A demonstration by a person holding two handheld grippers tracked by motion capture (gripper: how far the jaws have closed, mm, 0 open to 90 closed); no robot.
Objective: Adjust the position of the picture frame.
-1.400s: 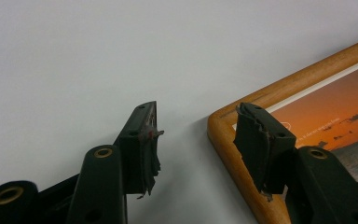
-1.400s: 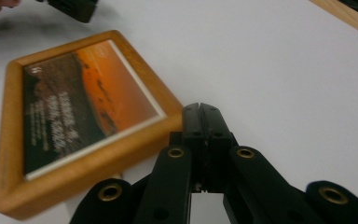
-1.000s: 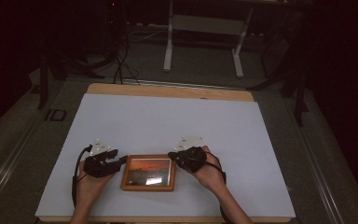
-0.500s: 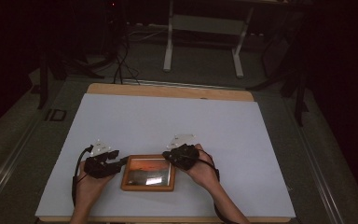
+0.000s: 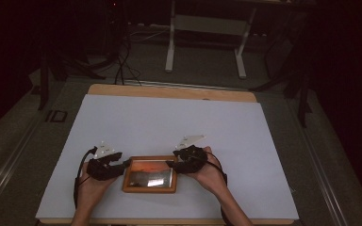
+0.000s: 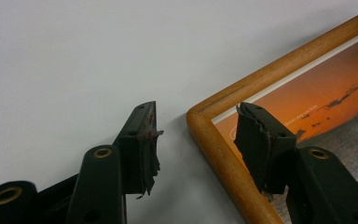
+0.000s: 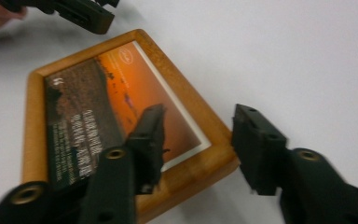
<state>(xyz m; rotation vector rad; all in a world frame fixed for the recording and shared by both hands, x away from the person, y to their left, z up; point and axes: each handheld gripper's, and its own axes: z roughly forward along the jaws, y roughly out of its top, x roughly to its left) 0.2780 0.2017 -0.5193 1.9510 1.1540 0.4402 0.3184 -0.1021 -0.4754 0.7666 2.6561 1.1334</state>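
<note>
You are looking at a picture frame (image 5: 149, 189) in warm orange-brown wood, its print glowing orange above and fading to dark grey below inside a thin white border. Your grippers' jaws are showing black with brass rivets, and the bench (image 5: 169, 122) is lying pale grey-white.

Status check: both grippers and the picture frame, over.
Left gripper open, straddling frame corner. Right gripper jaws just opened, straddling the other upper corner, no grip. Frame flat on table. Nothing in the way.

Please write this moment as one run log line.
picture frame: flat on table | left hand-held gripper: open, straddling corner | right hand-held gripper: just opened, straddling corner
</note>
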